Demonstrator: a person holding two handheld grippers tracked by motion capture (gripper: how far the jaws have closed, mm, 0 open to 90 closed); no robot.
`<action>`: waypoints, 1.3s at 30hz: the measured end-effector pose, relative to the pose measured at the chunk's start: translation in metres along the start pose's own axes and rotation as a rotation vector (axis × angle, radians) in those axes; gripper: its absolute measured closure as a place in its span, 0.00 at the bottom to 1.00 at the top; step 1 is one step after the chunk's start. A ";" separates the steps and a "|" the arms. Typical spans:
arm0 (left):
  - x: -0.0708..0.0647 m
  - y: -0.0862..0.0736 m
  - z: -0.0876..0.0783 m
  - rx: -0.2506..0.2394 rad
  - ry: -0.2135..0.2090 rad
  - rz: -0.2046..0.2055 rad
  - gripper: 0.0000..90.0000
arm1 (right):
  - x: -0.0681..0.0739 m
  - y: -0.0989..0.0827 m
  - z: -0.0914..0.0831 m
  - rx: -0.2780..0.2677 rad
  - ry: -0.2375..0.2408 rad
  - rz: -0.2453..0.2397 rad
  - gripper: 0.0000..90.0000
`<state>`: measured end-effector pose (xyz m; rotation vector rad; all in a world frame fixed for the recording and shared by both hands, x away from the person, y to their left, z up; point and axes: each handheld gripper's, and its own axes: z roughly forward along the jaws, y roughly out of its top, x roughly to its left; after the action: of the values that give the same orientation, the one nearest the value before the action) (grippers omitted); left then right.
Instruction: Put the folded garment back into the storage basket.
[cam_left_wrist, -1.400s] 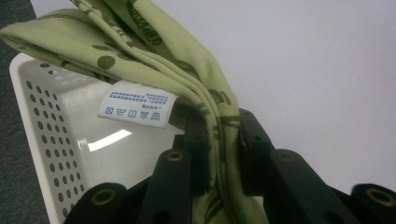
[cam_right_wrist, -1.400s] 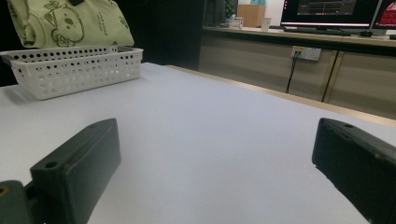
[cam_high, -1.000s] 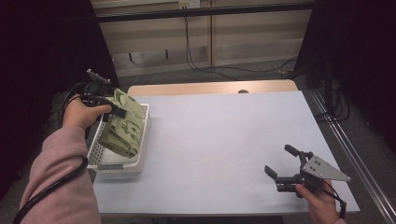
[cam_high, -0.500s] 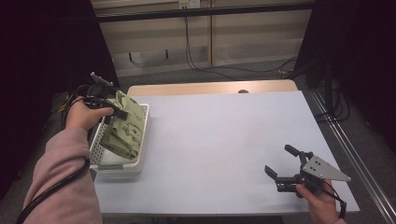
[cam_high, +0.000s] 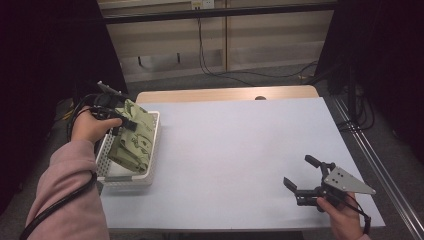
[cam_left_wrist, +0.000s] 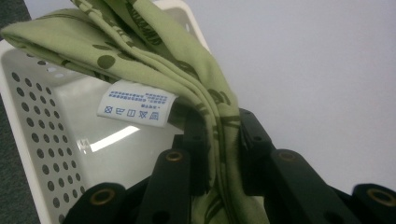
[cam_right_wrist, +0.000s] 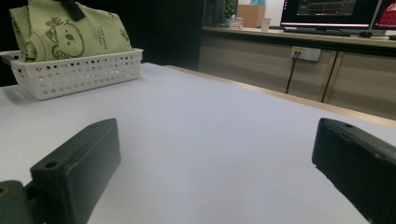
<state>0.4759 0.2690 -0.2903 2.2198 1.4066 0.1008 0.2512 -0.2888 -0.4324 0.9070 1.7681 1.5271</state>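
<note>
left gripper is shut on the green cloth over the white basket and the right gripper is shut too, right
Not quite: the right gripper is open, its jaws standing wide apart in the right gripper view. The left gripper is indeed shut on the green cloth over the white basket.

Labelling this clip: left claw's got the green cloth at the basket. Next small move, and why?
Probably lift the left claw straight up. Its jaws are shut on the green cloth, whose lower part still sits inside the white basket, so it likely needs height before crossing to the table. The right claw is open, low over the table, holding nothing.
</note>
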 end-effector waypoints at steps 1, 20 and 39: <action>0.000 0.000 0.000 0.010 -0.004 0.003 0.85 | 0.000 0.000 0.000 -0.001 0.001 0.001 0.01; -0.001 -0.004 0.009 0.017 0.003 0.003 0.85 | 0.000 0.000 0.000 -0.002 0.001 0.004 0.01; 0.000 -0.007 0.019 0.009 -0.008 -0.012 0.85 | 0.000 0.000 0.000 -0.001 -0.001 0.003 0.01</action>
<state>0.4764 0.2642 -0.3104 2.2163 1.4185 0.0811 0.2509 -0.2884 -0.4322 0.9101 1.7656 1.5285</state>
